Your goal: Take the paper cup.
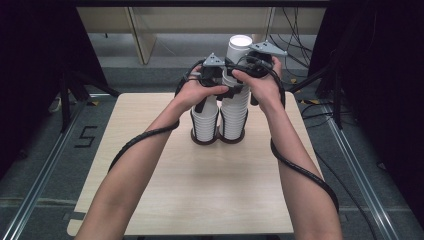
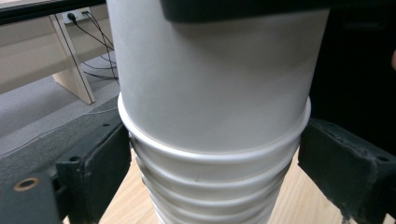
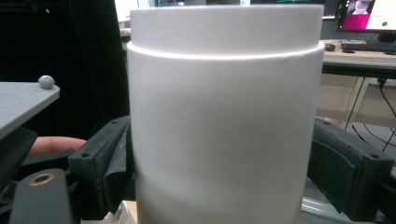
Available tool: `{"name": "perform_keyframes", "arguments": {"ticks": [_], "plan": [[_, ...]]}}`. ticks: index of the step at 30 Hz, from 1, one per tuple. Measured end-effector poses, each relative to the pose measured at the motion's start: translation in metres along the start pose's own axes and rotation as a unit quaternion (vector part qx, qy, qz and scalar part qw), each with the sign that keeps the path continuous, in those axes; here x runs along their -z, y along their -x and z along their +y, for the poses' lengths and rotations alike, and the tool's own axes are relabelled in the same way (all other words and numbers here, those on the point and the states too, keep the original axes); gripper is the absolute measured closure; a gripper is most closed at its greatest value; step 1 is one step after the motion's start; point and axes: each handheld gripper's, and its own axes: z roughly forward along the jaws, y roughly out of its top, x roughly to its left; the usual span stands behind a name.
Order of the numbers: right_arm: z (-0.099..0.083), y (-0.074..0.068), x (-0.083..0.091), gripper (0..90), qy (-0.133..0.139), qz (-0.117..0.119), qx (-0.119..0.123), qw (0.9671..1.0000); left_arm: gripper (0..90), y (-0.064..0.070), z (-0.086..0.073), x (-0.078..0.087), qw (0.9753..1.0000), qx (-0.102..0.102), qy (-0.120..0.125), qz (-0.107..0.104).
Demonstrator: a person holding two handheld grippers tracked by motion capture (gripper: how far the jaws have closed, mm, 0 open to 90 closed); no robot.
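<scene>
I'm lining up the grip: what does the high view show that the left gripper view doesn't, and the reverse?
High view alone: two cup stacks side by side on round bases, the shorter stack, and both hands on the grippers. Left gripper view alone: the nested rims up close, with the left gripper jaws on either side of them. Both: the taller stack and the wooden table.

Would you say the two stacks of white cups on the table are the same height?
No, the right stack rises well above the left stack in the high view.
</scene>
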Motion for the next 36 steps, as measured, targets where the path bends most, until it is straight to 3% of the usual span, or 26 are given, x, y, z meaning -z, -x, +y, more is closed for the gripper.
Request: {"name": "perform_keyframes", "arguments": {"ticks": [13,14,16,20,22,27,36], "plan": [[-0.001,-0.001,0.001,19.5,0.022,-0.006,0.002,0.9997,10.5,0.0,0.0,0.0,1.0,0.001,0.002,-0.001],[0.0,-0.003,0.003,20.1,0.03,-0.006,-0.008,0.9995,10.5,0.0,0.0,0.0,1.0,0.0,-0.002,-0.001],[0.007,-0.003,0.006,20.3,0.047,-0.012,-0.004,0.9988,10.5,0.0,0.0,0.0,1.0,0.002,0.003,-0.003],[0.015,-0.002,0.009,20.3,0.046,-0.012,0.002,0.9988,10.5,0.0,0.0,-0.001,1.0,0.002,0.004,-0.002],[0.017,-0.003,0.01,20.5,0.054,-0.01,-0.008,0.9985,10.6,0.0,-0.001,0.0,1.0,0.001,0.001,0.0],[0.027,-0.001,0.019,20.7,0.094,-0.007,-0.02,0.9954,11.4,0.0,-0.002,0.001,1.0,0.001,0.005,0.002],[0.05,0.0,0.03,20.9,0.131,-0.014,-0.028,0.9909,11.4,0.0,-0.002,0.001,1.0,-0.003,0.003,0.002]]}}
